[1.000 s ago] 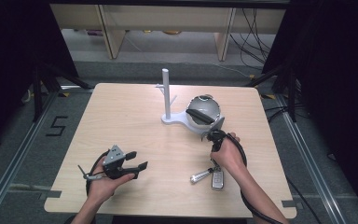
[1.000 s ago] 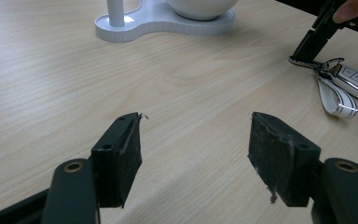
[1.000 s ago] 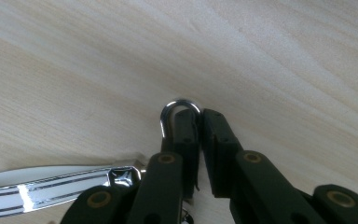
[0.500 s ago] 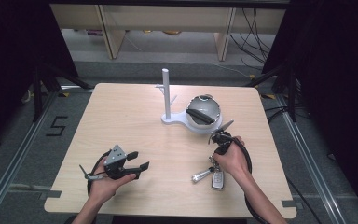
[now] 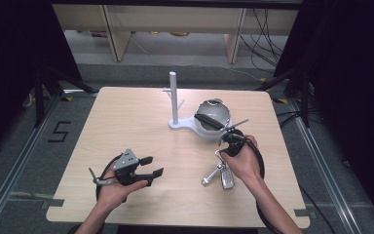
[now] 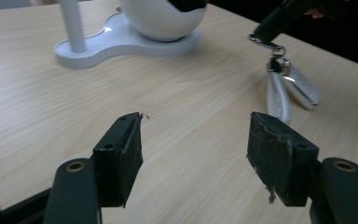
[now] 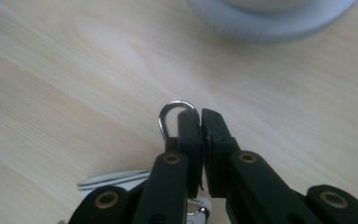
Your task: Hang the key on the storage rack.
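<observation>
A bunch of keys with a silver fob hangs from a metal ring below my right gripper, which is shut on that ring. In the right gripper view the ring curls out beside the closed jaws of the right gripper, and the keys trail below. From the left gripper view the keys dangle with their lower ends at the tabletop. My left gripper is at the front left, open with nothing between its jaws, and it is also open in its own view.
A white stand with an upright post and a round bowl sits at the table's middle back, just beyond the right hand. Its base lies ahead of the left gripper. The wooden table ends at dark floor.
The right hand has risen a little with the ring in its jaws, pulling the keys' upper end off the table. The left hand has shifted slightly.
</observation>
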Tool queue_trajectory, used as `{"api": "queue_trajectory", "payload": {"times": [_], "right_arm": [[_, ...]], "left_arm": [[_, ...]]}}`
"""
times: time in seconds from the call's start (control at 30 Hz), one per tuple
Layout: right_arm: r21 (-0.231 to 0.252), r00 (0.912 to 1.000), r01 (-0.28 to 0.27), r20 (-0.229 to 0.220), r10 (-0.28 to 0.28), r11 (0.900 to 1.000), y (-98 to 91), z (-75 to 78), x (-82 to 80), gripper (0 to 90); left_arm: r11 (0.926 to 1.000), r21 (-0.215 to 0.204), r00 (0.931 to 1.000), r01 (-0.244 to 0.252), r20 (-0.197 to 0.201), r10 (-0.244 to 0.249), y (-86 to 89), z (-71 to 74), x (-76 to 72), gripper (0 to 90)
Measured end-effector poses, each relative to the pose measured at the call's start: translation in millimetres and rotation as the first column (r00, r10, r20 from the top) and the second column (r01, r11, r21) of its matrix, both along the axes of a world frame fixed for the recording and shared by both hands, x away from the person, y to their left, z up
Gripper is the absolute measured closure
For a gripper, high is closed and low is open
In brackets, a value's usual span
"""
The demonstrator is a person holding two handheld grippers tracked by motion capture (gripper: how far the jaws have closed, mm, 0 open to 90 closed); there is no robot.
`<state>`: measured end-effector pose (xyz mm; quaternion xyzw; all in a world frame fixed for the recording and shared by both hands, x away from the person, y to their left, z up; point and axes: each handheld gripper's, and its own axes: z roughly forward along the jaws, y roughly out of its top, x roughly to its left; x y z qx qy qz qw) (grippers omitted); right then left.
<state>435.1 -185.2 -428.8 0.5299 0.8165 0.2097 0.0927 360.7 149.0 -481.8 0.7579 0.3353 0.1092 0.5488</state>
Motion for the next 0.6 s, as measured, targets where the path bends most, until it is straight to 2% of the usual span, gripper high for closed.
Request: {"api": "queue_trajectory", "payload": {"times": [0.13, 0.27, 0.4, 0.47, 0.53, 0.57, 0.6], "right_arm": [[0.051, 0.9951, -0.045, 0.091, 0.041, 0.9977, 3.7, 16.3, -6.1, 88.1], [0.074, 0.9879, -0.054, 0.149, 0.042, 0.9958, 10.5, 26.8, -10.0, 88.1], [0.1, 0.9769, -0.08, 0.206, 0.058, 0.9917, 16.9, 35.8, -11.6, 88.1], [0.118, 0.977, -0.074, 0.208, 0.048, 0.9903, 20.9, 41.4, -13.4, 88.1], [0.117, 0.9708, -0.097, 0.23, 0.068, 0.9883, 23.0, 46.5, -12.9, 88.1], [0.125, 0.9632, -0.116, 0.257, 0.08, 0.9854, 24.5, 47.9, -12.0, 88.0], [0.127, 0.9632, -0.119, 0.255, 0.083, 0.9848, 26.7, 50.6, -12.7, 88.0]], "left_arm": [[0.9959, -0.047, 0.9969, 0.077, -0.012, -0.078, -19.3, 10.7, 5.9, 37.4], [0.9894, -0.05, 0.9906, 0.136, -0.003, -0.136, -40.9, 21.8, 13.7, 40.9], [0.9844, -0.06, 0.9861, 0.165, -0.006, -0.166, -61.5, 32.9, 25.4, 45.9], [0.9825, -0.07, 0.9846, 0.173, -0.013, -0.174, -67.8, 36.6, 31.0, 47.7], [0.9814, -0.082, 0.984, 0.174, -0.024, -0.177, -74.3, 39.5, 37.1, 49.5], [0.9809, -0.084, 0.9837, 0.176, -0.024, -0.178, -77.0, 40.7, 39.9, 50.3], [0.9802, -0.087, 0.9832, 0.178, -0.025, -0.181, -80.4, 41.9, 43.2, 51.2]]}}
